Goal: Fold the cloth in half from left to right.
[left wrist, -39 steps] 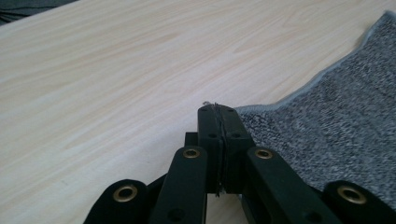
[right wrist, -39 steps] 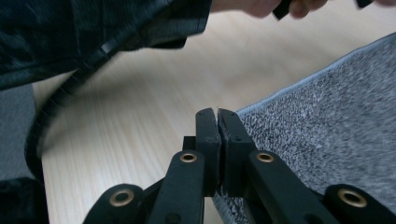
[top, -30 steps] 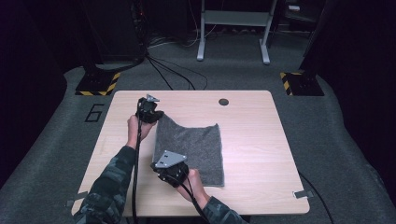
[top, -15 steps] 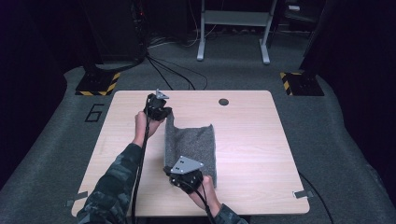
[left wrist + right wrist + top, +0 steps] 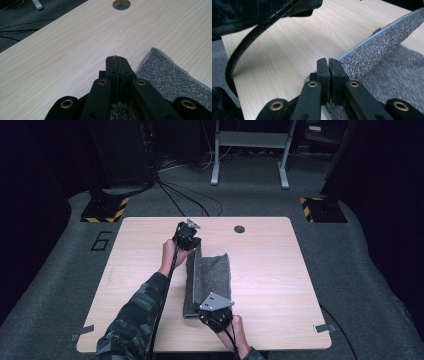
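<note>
Round hole [image 5: 239, 229] near table [image 5: 280, 285] far edge; both arms over left half. Left gripper [image 5: 192, 241], right gripper [image 5: 214, 314] clamped tight on grey towel [image 5: 215, 272] edge, lifted.

Grey speckled cloth [image 5: 209, 276] lay mid-table, its left edge lifted and folding rightward; far and near corners pinched, raised off surface.

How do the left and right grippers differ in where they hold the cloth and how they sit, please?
The left gripper pinches the far end of the cloth, toward the table's hole; the right gripper pinches the near end. The left forearm comes in slanting from the lower left, while the right hand enters almost straight from the bottom edge. Both are shut on the same lifted left edge, mid-fold.
</note>
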